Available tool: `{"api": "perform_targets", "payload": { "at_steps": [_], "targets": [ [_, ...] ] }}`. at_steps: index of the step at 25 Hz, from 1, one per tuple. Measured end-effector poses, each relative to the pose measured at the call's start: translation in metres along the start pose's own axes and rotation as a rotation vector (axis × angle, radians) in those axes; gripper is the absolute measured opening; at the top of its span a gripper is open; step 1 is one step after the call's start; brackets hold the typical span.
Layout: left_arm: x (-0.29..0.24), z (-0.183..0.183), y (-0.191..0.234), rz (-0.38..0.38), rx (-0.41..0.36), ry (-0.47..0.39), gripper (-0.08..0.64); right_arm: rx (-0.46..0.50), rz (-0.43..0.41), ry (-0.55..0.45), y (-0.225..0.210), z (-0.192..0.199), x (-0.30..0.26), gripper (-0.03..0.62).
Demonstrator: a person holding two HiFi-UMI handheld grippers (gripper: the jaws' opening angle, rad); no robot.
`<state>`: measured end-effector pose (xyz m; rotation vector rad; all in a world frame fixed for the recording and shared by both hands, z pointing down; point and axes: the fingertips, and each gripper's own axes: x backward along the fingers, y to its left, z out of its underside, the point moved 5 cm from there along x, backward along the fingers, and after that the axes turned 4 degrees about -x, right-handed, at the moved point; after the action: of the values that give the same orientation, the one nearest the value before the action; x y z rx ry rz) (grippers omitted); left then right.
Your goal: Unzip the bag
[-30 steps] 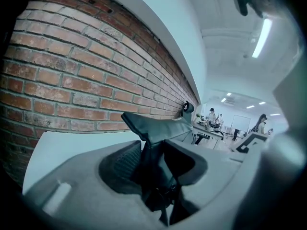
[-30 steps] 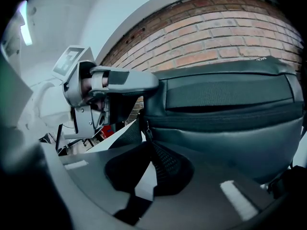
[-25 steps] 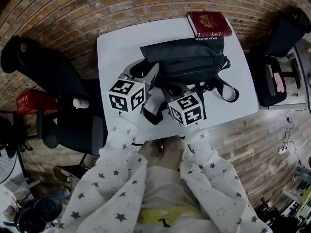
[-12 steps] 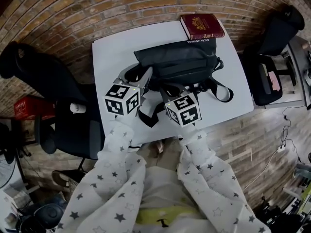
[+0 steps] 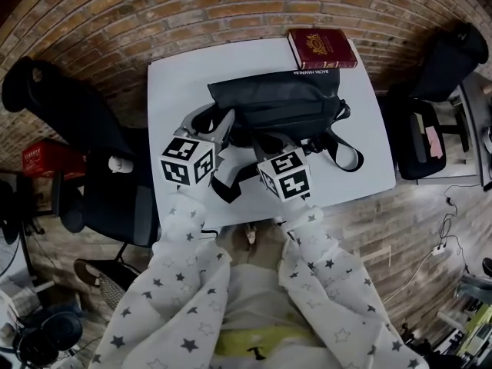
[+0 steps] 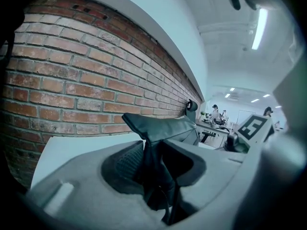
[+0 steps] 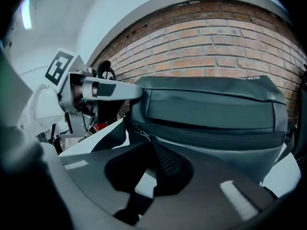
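Note:
A black bag (image 5: 277, 106) lies across the white table (image 5: 173, 75). My left gripper (image 5: 217, 125) is at the bag's left end. In the left gripper view a raised fold of the bag's fabric (image 6: 160, 128) stands pinched between the jaws of the left gripper (image 6: 156, 152), which have just been closing on it. My right gripper (image 5: 265, 141) is at the bag's front. In the right gripper view the right gripper (image 7: 149, 150) is shut on the zipper pull (image 7: 139, 134), at the left end of the closed zip line across the bag (image 7: 211, 114).
A dark red book (image 5: 321, 48) lies at the table's back right corner. The bag's strap (image 5: 346, 156) loops toward the front right. Black office chairs stand to the left (image 5: 84, 121) and right (image 5: 453, 52). The brick wall (image 7: 216, 51) is close behind the table.
The left jaws have narrowed onto the bag's left end. Both hands stay at about the same spots on the bag; the view itself has shifted a little.

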<state>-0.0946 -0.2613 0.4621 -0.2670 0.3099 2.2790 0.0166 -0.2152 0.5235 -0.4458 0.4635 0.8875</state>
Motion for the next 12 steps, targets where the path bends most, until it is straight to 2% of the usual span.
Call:
{"api": "perform_targets", "payload": {
  "at_steps": [6,12],
  "targets": [
    [0.002,0.001,-0.004,-0.039,0.003,-0.011,0.123,0.032,-0.014,-0.003,-0.009,0.0,0.006,0.017],
    [0.001,0.001,-0.007,-0.069,0.01,-0.011,0.123,0.014,0.013,-0.003,-0.026,0.0,0.014,0.017]
  ]
}}
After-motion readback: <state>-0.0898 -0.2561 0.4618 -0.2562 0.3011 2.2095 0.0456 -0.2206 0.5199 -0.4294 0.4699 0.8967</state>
